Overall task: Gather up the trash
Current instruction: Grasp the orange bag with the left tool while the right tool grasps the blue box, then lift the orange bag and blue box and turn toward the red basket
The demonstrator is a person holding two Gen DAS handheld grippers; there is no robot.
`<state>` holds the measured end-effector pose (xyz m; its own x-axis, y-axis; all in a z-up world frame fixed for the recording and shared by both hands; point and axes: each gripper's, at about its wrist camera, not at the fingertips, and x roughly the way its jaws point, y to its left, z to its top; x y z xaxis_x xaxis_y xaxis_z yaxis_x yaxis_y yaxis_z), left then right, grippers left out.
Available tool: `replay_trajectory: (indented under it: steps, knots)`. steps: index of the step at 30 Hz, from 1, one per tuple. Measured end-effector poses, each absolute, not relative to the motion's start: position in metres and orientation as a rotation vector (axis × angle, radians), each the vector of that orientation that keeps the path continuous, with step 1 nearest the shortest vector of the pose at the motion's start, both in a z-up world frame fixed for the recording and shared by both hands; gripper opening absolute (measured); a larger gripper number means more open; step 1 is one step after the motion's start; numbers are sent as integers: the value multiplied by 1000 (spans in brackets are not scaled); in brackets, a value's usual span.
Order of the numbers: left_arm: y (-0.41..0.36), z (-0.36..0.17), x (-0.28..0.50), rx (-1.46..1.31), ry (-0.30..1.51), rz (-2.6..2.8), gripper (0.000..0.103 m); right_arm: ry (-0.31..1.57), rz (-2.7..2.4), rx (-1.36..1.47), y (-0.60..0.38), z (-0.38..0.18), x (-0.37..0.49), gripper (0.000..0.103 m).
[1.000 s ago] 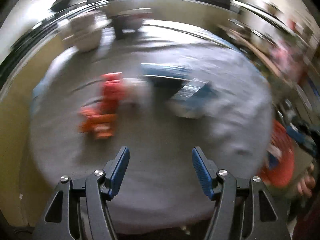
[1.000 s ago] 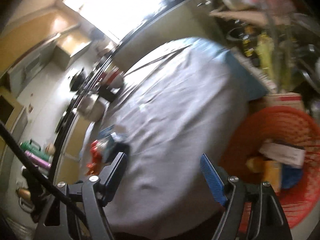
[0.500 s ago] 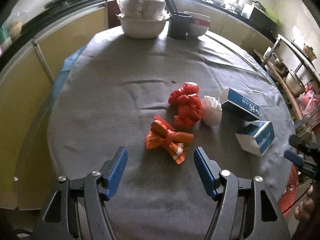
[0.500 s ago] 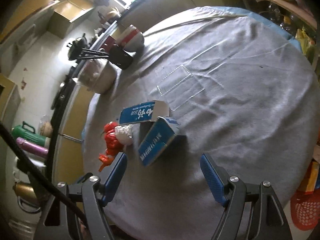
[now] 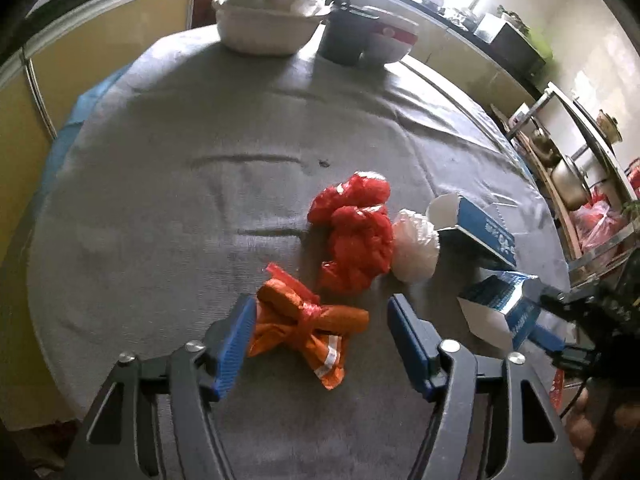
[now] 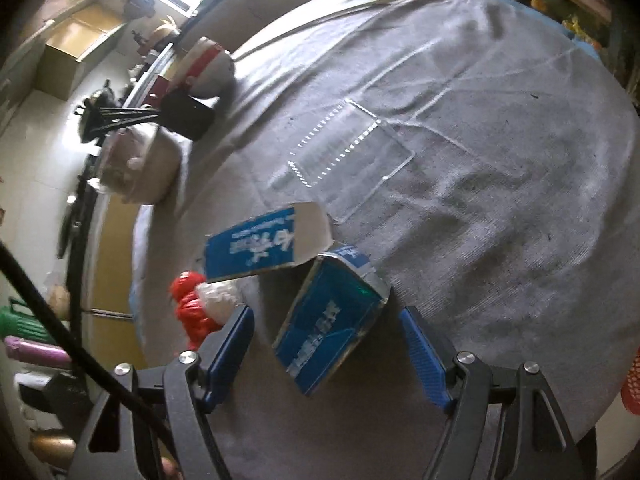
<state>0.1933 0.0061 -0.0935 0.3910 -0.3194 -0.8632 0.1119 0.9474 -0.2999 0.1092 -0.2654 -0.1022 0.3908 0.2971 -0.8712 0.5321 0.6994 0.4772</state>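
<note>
Two grippers, both w/ fingers spread. We're holding the left gripper [image 5: 320, 328] around the orange wrapper [image 5: 308, 328] on the grey cloth [image 5: 160, 208]; its left pad looks to be touching, right pad apart. Red bag [image 5: 354, 236] & white wad [image 5: 416, 246] are lying just beyond. We're holding the right gripper [image 6: 326, 342] around the near blue box [image 6: 330, 324], pads apart from it; 2nd box [image 6: 268, 242] is lying behind it.

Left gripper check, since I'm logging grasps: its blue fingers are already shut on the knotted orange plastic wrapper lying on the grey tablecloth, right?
Not shut. The left wrist view shows the left gripper open, its blue fingers either side of the knotted orange plastic wrapper on the grey tablecloth.
</note>
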Motion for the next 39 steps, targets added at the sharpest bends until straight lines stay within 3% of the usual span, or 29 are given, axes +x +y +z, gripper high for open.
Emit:
replay_trajectory:
  steps: [1, 3, 5, 12, 14, 22, 23, 25, 26, 27, 35, 37, 38, 39]
  knots:
    - [8, -96, 195, -213, 1150, -274, 51, 1210, -152, 842, -264, -108, 110, 53]
    - [12, -101, 195, -231, 1167, -269, 38, 1207, -115, 845, -264, -113, 108, 44]
    - [17, -101, 192, -235, 1157, -263, 26, 1184, -109, 802, -262, -109, 104, 44]
    - [27, -93, 180, -240, 1141, -268, 18, 1133, -41, 687, -261, -88, 78, 42]
    - [31, -86, 176, -249, 1128, -271, 11, 1126, -19, 683, -265, -83, 69, 42]
    - [35, -61, 162, -208, 1091, -247, 11, 1098, 35, 712, -279, -74, 39, 42]
    - [33, -61, 163, -206, 1091, -236, 15, 1095, 35, 707, -279, -73, 38, 42]
    - [28, -62, 166, -214, 1108, -220, 42, 1093, 32, 709, -280, -75, 36, 42]
    - [26, -64, 168, -230, 1120, -214, 70, 1095, 35, 720, -281, -76, 34, 42]
    - [23, -67, 170, -251, 1119, -206, 76, 1096, 38, 726, -282, -77, 32, 42]
    - [-9, -111, 197, -169, 1224, -55, 73, 1078, 55, 744, -286, -75, 23, 42]
    - [-12, -113, 195, -136, 1193, -29, 57, 1078, 64, 747, -286, -76, 21, 42]
    - [-15, -114, 194, -116, 1191, -30, 41, 1077, 70, 750, -286, -76, 20, 42]
    - [-16, -114, 192, -105, 1186, -36, 36, 1075, 77, 753, -286, -76, 19, 42]
